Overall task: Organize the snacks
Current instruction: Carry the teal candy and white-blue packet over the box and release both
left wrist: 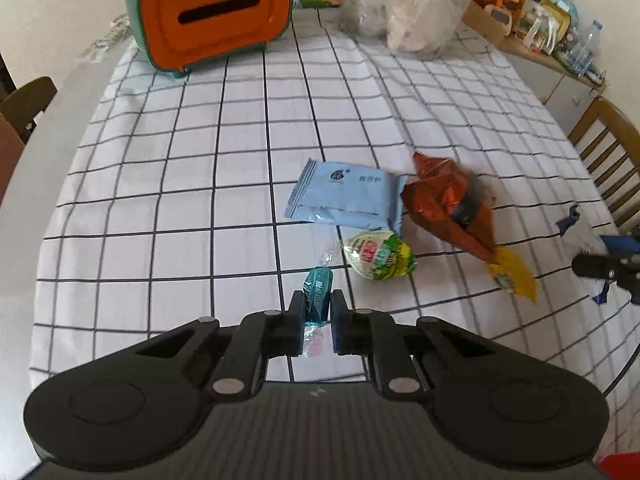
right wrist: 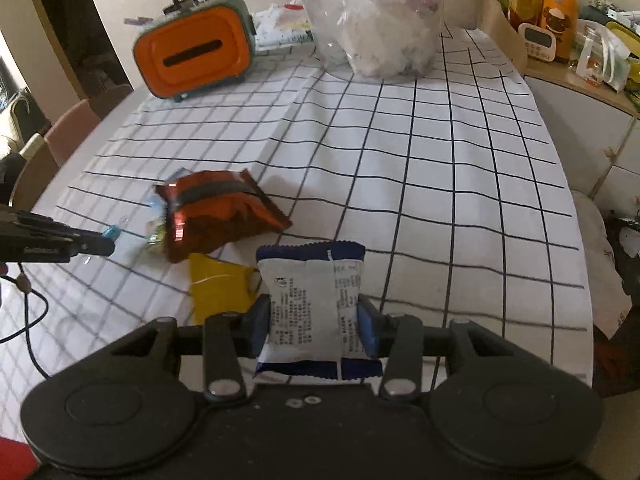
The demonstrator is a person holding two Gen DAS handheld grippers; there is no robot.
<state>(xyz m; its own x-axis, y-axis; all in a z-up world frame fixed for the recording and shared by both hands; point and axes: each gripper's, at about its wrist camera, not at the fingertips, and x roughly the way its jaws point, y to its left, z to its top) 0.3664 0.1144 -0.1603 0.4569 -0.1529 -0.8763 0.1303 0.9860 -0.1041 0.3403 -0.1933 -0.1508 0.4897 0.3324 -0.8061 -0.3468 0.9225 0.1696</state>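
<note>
Candy [left wrist: 316, 300], teal, twist-wrapped, sits pinched between the fingers of my left gripper [left wrist: 315, 312], jaws nearly together on it; light and hard, best held across its body since the clear twisted ends would slip. White-and-blue packet [right wrist: 312, 308] is clamped across its middle by my right gripper [right wrist: 312, 320], jaws set narrow on it; I judge it light, crinkly and slightly crushable, so a gentle squeeze suffices. Its back carries small print, too fine to read. Beyond lie the remaining snacks on the checked tablecloth [left wrist: 200, 160]: a green round packet [left wrist: 380, 256] with a red label, illegible; a yellow packet [left wrist: 514, 274]; a pale blue flat pouch [left wrist: 344, 196] bearing a round logo, characters unreadable; a crumpled orange-brown bag [left wrist: 448, 204], soft and slippery. Farthest stand an orange-faced box [left wrist: 212, 16] with a slot and a clear plastic bag [left wrist: 400, 4].
</note>
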